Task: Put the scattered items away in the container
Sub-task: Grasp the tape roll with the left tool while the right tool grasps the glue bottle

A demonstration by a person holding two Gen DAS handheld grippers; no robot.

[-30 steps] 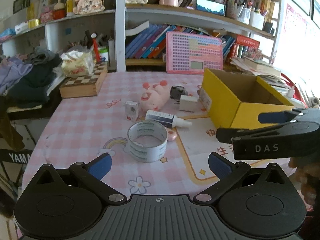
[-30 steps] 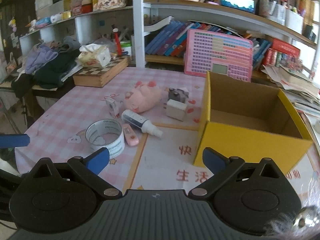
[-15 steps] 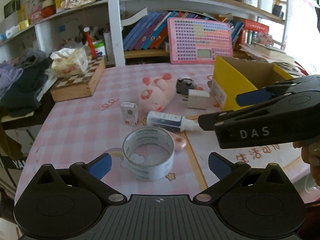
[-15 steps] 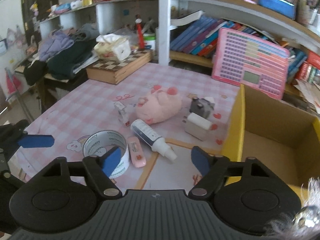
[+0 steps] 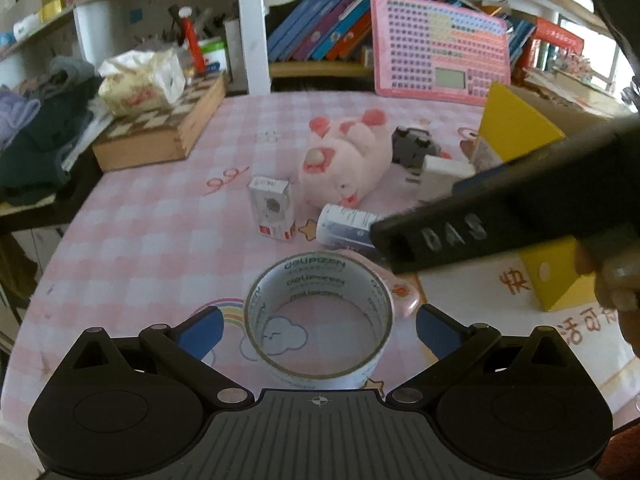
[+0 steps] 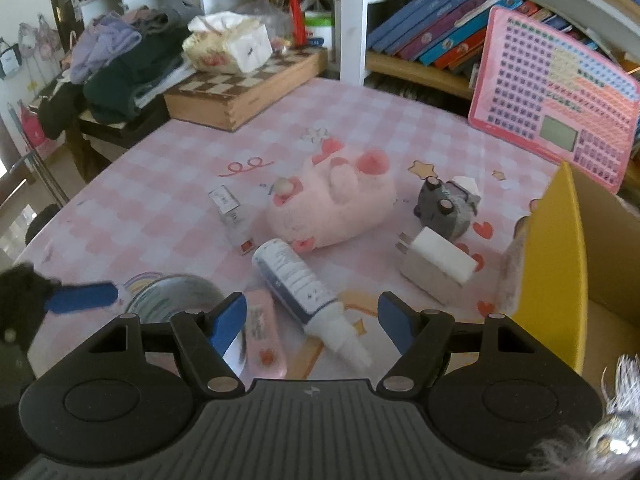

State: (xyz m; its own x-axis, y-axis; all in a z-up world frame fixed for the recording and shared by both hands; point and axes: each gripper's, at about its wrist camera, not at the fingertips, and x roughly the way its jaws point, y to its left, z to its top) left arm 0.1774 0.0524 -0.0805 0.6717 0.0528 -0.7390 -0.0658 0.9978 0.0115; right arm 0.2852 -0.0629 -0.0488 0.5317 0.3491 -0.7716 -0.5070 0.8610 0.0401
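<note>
Pink checked bench point(image 5: 152, 248) before crowded bookshelves. Left tool point(image 5: 319, 330) spread wide, fingers flanking tape roll point(image 5: 320, 316), not touching it. Right tool point(image 6: 312, 320) also spread, hovering over white bottle point(image 6: 304, 292) and pink eraser point(image 6: 266, 334); bottle nozzle lies between its fingers. Beyond: small carton point(image 5: 272, 214), plush pig point(image 6: 332, 208), grey toy point(image 6: 446, 206), white charger point(image 6: 436, 266). Yellow box point(image 6: 556, 264) stands at right edge of bench, open top.
</note>
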